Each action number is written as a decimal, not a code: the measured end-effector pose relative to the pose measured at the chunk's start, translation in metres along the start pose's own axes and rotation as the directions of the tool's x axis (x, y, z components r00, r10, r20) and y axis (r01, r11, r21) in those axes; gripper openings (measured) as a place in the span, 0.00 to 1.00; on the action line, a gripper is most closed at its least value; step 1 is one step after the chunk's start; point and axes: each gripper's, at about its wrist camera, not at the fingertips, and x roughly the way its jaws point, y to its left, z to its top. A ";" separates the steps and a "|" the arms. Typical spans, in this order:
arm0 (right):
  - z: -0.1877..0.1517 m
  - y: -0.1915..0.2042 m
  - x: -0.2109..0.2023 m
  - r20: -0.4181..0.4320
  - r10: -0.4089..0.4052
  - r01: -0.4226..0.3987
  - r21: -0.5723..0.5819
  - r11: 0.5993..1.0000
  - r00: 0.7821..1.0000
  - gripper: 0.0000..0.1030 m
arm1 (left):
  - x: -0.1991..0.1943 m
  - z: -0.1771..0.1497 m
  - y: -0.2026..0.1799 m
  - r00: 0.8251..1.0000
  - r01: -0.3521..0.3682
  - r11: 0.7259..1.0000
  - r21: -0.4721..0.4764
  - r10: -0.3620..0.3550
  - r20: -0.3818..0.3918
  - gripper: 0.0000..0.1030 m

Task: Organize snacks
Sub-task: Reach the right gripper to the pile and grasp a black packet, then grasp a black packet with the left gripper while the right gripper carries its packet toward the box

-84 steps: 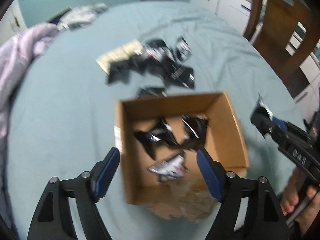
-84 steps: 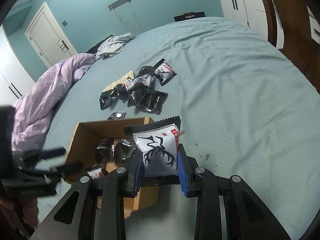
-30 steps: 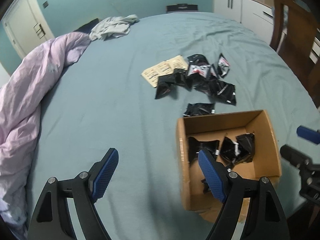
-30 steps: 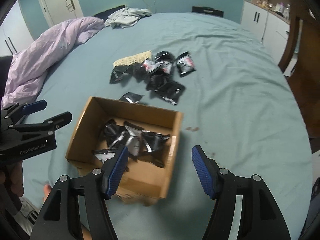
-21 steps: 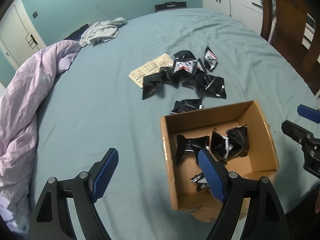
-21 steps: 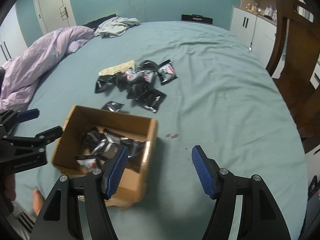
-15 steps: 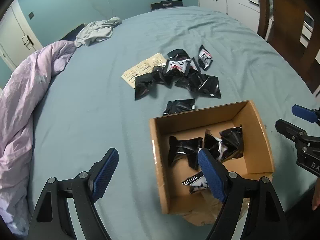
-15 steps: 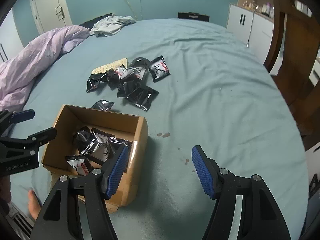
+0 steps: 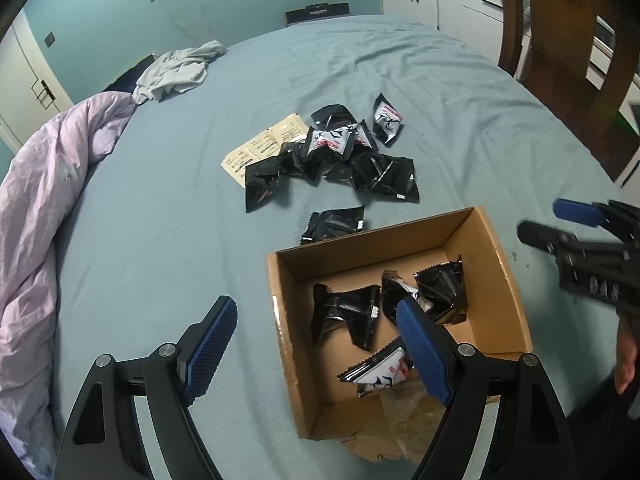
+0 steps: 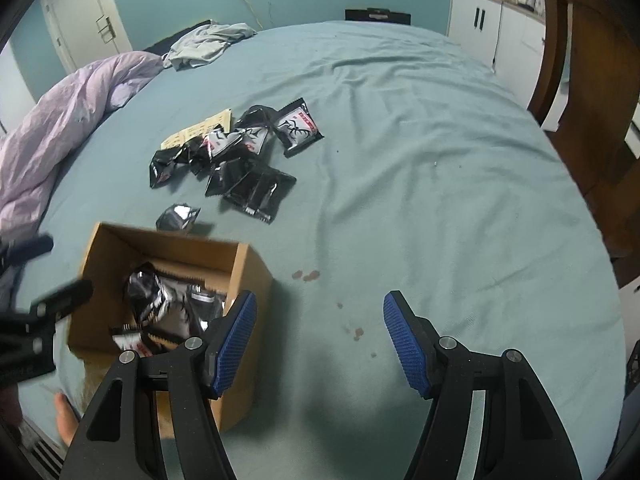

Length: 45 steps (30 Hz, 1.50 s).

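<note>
A brown cardboard box (image 9: 496, 248) sits on the blue bedsheet and holds several black and silver snack packets (image 9: 348, 312). A pile of the same packets (image 9: 344, 156) lies beyond it, with one single packet (image 9: 334, 224) just past the box's far wall. My left gripper (image 9: 316, 344) is open and empty, over the box's left wall. My right gripper (image 10: 318, 340) is open and empty, to the right of the box (image 10: 248, 272), above bare sheet. The pile (image 10: 236, 160) and the single packet (image 10: 178, 216) also show in the right wrist view.
A cream printed leaflet (image 9: 260, 148) lies under the pile's left edge. A lilac duvet (image 9: 44, 184) is bunched along the left of the bed, with grey clothing (image 9: 176, 72) at the far end. A wooden chair (image 9: 560, 48) and white cabinets (image 10: 488, 28) stand at the right.
The right gripper released its packet into the box and is now open. It has since drawn back and to the right of the box. The left gripper stayed open and shifted left.
</note>
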 end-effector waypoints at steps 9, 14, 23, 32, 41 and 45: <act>0.069 -0.008 0.051 -0.094 0.131 -0.131 0.008 0.991 0.987 0.63 | 0.004 -0.002 0.009 0.996 0.083 0.994 -0.068 -0.086 -0.036 0.81; 0.103 -0.002 0.101 -0.191 0.219 -0.199 0.117 0.973 0.957 0.63 | 0.004 -0.001 0.012 0.995 0.088 0.993 -0.081 -0.091 -0.031 0.81; 0.129 0.014 0.172 -0.332 0.209 -0.149 0.196 0.969 0.920 0.55 | 0.005 0.000 0.016 0.994 0.109 0.989 -0.101 -0.111 -0.015 0.81; 0.112 -0.003 0.109 -0.189 0.160 -0.128 0.172 0.977 0.969 0.30 | 0.014 -0.004 0.026 0.989 0.138 0.976 -0.167 -0.145 -0.028 0.81; 0.032 -0.021 -0.027 0.002 0.228 -0.223 0.210 0.952 0.974 0.30 | 0.009 -0.001 0.025 0.991 0.134 0.980 -0.145 -0.136 -0.009 0.81; -0.010 -0.036 -0.045 0.092 0.300 -0.314 0.271 0.910 0.949 0.30 | 0.016 0.009 0.018 0.990 0.134 0.985 -0.106 -0.138 -0.036 0.82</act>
